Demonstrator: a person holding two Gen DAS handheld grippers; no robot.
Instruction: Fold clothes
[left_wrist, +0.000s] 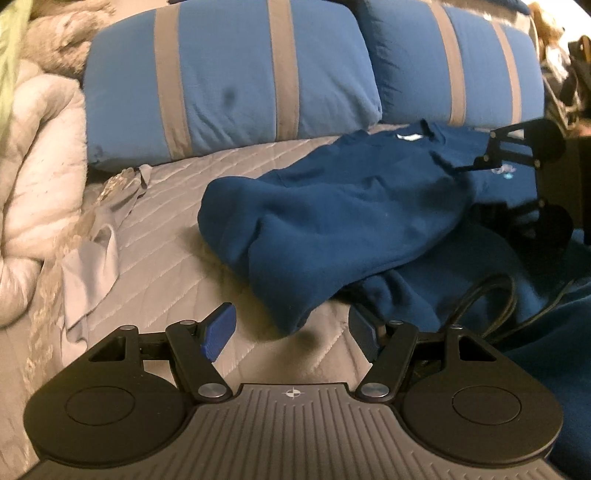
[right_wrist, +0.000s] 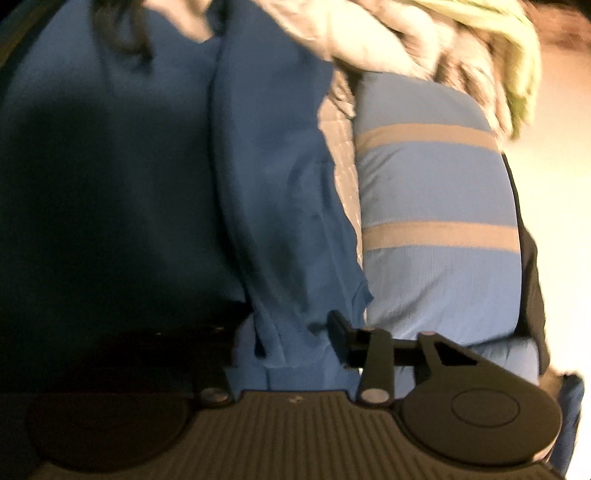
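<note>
Soft, thick, floppy navy sweatshirt (left_wrist: 332, 206), heaped on the bed (left_wrist: 177, 236) just ahead of the left tool (left_wrist: 291, 332), spread wide and holding nothing. Right tool (right_wrist: 295, 343) clamped on a fold of it. Best gripped at hems or shoulder seams.

I can read no words or numbers anywhere in my two views. The navy garment (left_wrist: 351, 206) carries two marks: a small white patch (left_wrist: 408, 137) at its neckline, on the edge nearest the blue striped pillows (left_wrist: 229, 74), and a pale blue emblem (left_wrist: 504, 171) farther along its right-hand side, both too blurred and small for me to make out. On my left gripper (left_wrist: 291, 332) base plate I see a small white crosshair sign (left_wrist: 293, 393).
</note>
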